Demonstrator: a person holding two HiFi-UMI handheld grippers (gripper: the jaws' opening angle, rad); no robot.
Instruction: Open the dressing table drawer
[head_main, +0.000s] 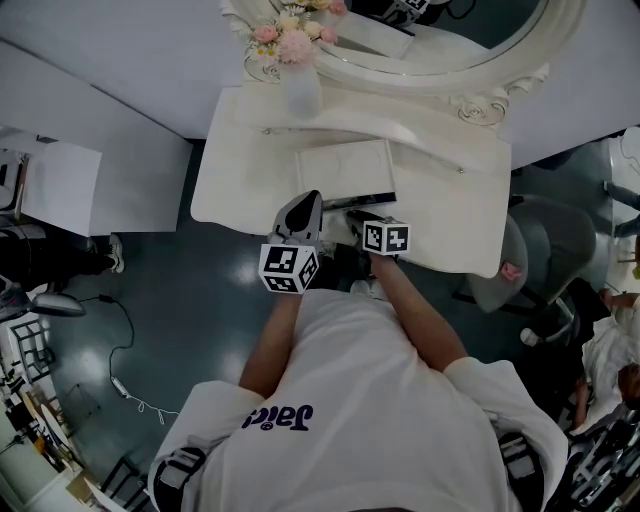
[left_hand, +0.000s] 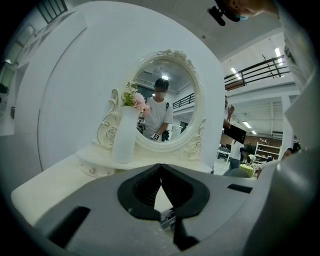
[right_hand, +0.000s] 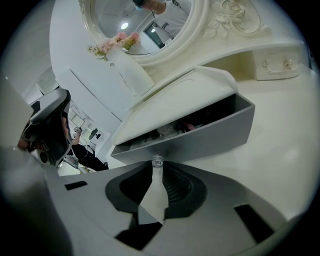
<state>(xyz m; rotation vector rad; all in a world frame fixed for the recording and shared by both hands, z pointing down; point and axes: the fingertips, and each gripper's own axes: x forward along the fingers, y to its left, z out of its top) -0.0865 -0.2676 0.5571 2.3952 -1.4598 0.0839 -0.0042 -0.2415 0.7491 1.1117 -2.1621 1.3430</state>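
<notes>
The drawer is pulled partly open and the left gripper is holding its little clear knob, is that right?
Not the left one. The drawer is pulled partly open and the right gripper is holding its little clear knob; the right gripper view shows it. The left gripper is shut, empty.

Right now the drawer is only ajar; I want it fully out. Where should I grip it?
The small clear knob on the drawer front, from straight ahead, jaws either side: it juts out, the only handhold. The right gripper pinches it there.

Dim, indistinct drawer (right_hand: 200, 137) contents; mirror (head_main: 480, 25) top beyond frame edge.
</notes>
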